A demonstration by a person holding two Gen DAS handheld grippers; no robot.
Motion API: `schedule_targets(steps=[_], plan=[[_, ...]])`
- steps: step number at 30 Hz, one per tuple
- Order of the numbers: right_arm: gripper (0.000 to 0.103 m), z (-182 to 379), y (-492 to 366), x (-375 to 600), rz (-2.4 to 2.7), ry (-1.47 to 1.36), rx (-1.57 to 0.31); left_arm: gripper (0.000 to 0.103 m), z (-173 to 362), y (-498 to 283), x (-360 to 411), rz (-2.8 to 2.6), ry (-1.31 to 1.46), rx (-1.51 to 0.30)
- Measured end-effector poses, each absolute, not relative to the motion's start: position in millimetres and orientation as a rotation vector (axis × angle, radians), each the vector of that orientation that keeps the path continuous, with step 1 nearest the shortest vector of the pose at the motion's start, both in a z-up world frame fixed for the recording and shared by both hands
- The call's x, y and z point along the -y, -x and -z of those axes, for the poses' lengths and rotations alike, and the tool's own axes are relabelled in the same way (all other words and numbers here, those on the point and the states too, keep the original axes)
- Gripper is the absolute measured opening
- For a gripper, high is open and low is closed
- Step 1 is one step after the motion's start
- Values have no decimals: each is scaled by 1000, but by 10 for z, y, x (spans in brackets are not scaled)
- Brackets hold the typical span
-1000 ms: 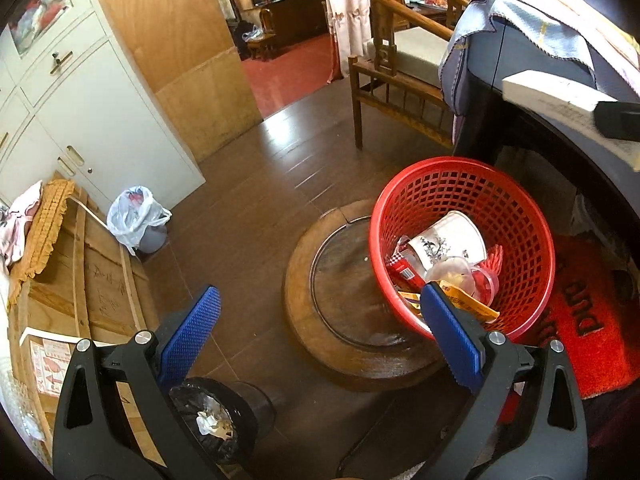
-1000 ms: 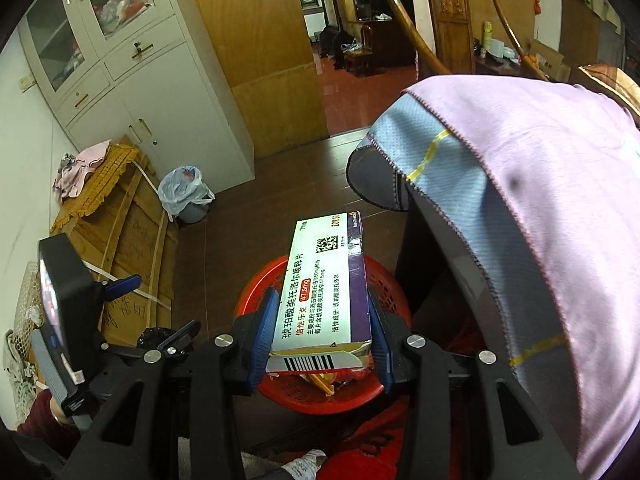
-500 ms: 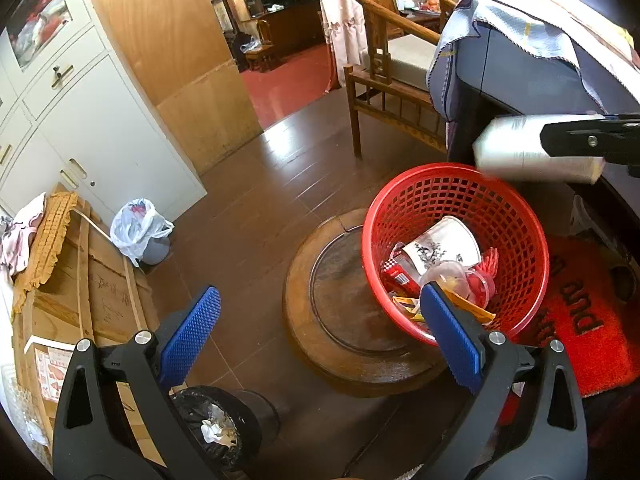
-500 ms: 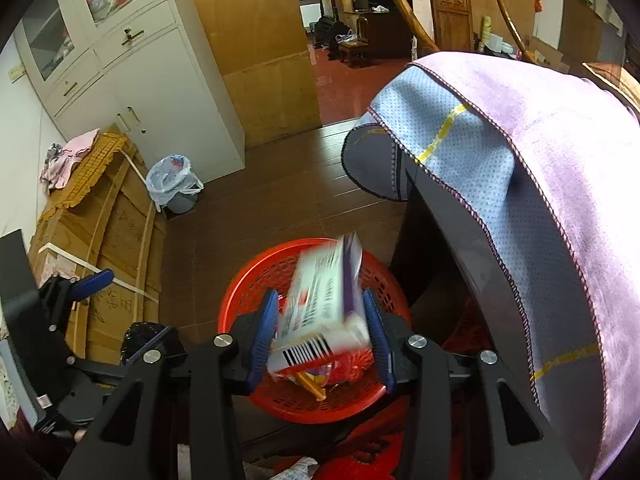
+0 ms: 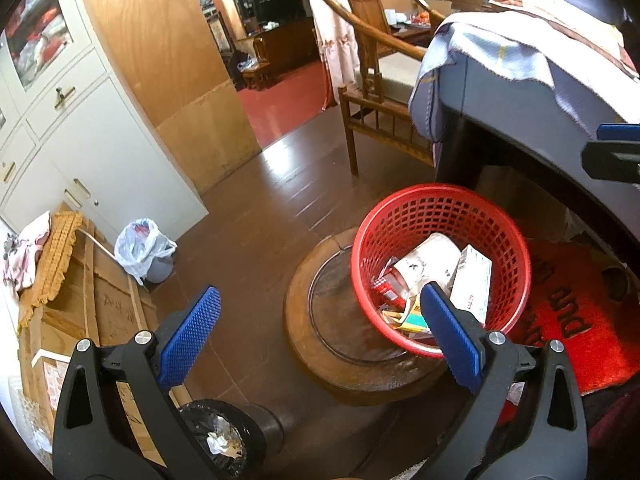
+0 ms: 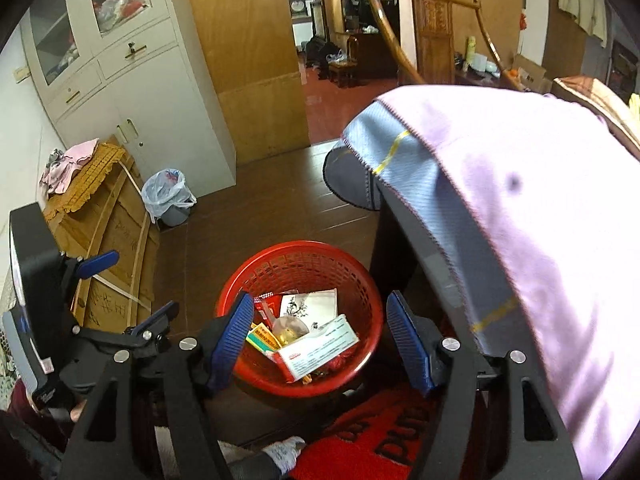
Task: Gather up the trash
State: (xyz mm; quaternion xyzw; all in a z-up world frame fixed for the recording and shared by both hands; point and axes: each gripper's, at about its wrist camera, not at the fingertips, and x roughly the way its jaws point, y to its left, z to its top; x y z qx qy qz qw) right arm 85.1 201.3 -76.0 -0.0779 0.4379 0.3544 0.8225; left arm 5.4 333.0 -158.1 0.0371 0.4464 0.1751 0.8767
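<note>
basket: red mesh basket is seen directly below and ahead of the right gripper, on a round wooden stand; it is also seen right of the left gripper.
nearer: right gripper is judged closest.
box: white medicine box is seen inside the basket, lying flat on other trash, long axis left-near to right-far.
box look: white carton, printed text, red end.
grippers: both are held wide apart, nothing gripped.

We see the basket on the round wooden stand, with the carton lying inside among other rubbish. Behind stands the chair; the draped table rises at right.
</note>
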Motion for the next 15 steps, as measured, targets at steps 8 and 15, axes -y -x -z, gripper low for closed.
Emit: schedule_targets(steps=[8, 15], plan=[[72, 441, -637, -1645, -729, 110, -862, 96, 1232, 96, -3037, -351, -179, -866], [86, 161, -446, -1318, -702, 50, -799, 96, 963, 269, -2903, -330, -153, -825]])
